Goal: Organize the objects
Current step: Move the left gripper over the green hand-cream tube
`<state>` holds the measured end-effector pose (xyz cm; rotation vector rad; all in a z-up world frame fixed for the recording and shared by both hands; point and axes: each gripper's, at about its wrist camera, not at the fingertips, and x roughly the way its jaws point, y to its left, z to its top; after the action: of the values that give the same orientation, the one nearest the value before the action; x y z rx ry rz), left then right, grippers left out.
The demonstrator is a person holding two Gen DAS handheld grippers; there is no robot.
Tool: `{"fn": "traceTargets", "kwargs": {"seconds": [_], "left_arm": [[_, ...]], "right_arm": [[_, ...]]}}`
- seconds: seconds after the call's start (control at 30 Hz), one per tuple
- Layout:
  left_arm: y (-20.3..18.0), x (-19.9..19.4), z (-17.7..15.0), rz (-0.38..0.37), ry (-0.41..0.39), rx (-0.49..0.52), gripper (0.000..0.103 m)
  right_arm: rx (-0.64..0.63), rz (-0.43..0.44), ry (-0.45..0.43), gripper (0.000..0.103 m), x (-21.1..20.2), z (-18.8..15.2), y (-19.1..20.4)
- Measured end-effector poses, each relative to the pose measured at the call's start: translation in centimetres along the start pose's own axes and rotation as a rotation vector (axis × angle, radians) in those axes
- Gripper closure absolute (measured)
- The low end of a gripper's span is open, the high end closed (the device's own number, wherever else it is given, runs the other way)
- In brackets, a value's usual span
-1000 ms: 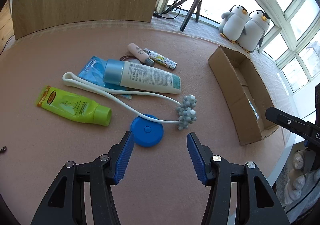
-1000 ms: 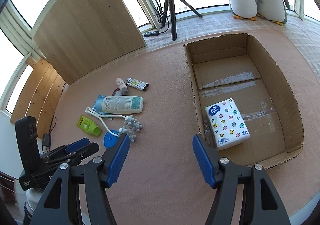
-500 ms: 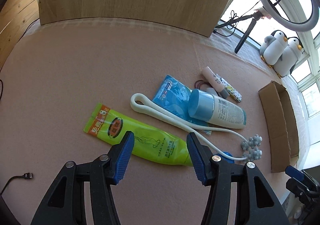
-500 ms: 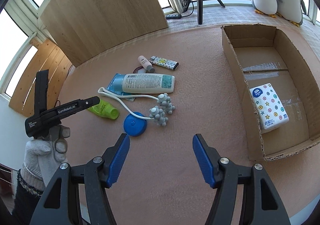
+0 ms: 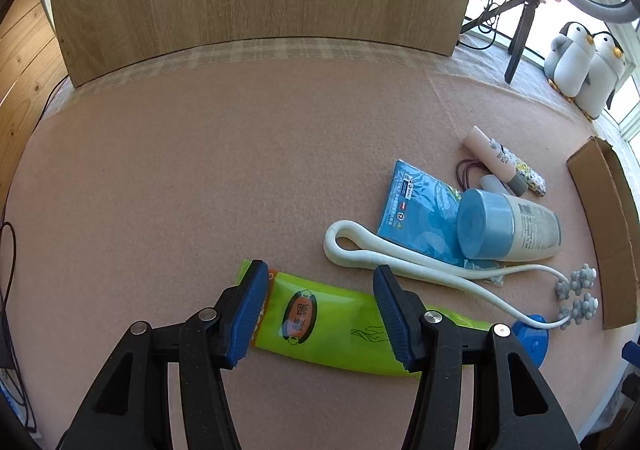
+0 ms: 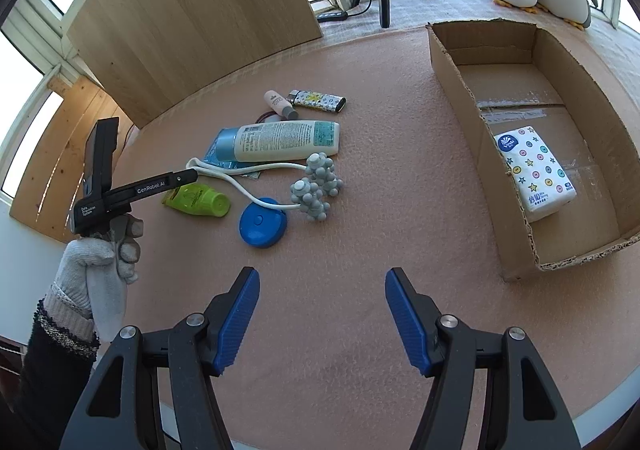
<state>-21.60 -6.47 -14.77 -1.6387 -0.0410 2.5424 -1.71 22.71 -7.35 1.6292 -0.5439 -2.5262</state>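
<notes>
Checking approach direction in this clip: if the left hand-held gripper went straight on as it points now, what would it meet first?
Most likely the green tube: the open left hand-held gripper already straddles its flat end. Its height above the tube is unclear.

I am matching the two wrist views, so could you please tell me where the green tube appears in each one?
Left wrist: the green tube lies low at centre, between the open jaws of the left gripper.
Right wrist: the tube is left of centre, partly hidden behind the left gripper.
Shared landmark: the blue round disc beside the tube's cap end.
</notes>
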Motion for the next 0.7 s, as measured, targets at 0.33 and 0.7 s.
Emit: {"fn": "traceTargets", "kwargs": {"seconds": [0.33, 0.7], "left_arm": [[-2.3, -0.8, -3.2, -0.019, -0.037, 0.125, 0.045], [-6.3, -3.9, -11.0, -0.144, -0.119, 0.154, 0.045]], "right_arm": [[-0.056, 0.024, 0.019, 0.041, 0.7, 0.4, 2.1], [-0.103, 0.062, 0.063, 0.041, 1.9, 0.5, 3.4]]}}
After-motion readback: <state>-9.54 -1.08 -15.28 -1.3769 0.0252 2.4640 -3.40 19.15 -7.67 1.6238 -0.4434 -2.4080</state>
